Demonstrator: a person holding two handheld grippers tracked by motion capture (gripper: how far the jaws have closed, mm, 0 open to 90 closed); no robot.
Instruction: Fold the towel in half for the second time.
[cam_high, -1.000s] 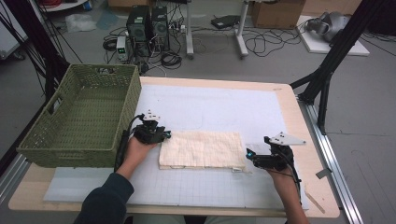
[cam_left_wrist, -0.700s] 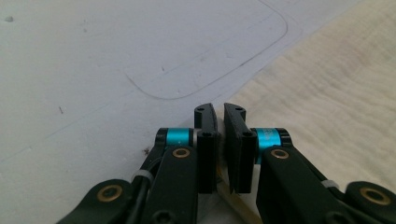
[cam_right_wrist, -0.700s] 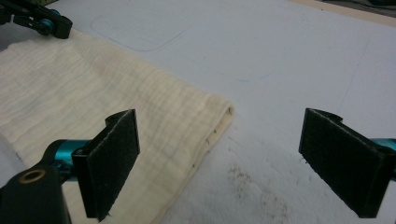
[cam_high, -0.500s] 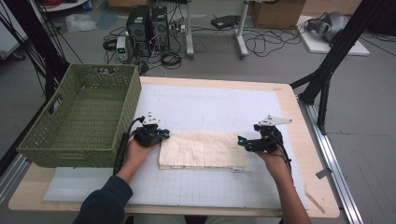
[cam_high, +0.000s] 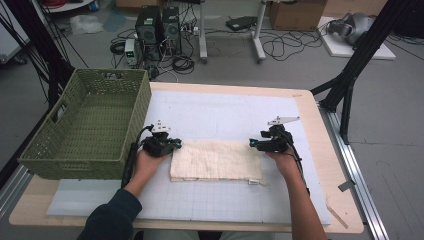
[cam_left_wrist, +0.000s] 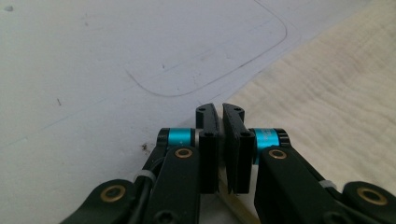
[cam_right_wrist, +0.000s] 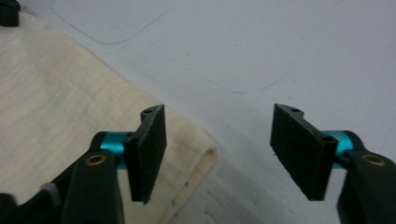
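Observation:
A cream folded cloth (cam_high: 215, 160) lies flat on the white mat. My left gripper (cam_high: 175, 144) is at its far left corner. In the left gripper view the jaws (cam_left_wrist: 220, 109) stand nearly together, with a strip of the cloth (cam_left_wrist: 327, 93) pinched low between them. My right gripper (cam_high: 254, 144) is at the far right corner. Its jaws have just been closing. In the right gripper view the gripper (cam_right_wrist: 219, 144) still stands apart, with the rolled corner of the cloth (cam_right_wrist: 56, 116) between the pads and not pressed.
A green woven basket (cam_high: 85, 125) stands at the table's left, close to my left hand. The white gridded mat (cam_high: 225, 110) covers most of the wooden table (cam_high: 320, 150). Black stand legs (cam_high: 350, 85) rise beyond the right edge.
My right hand has moved away from me and leftward, from the cloth's near right corner to its far right corner. The left hand has stayed at the far left corner.

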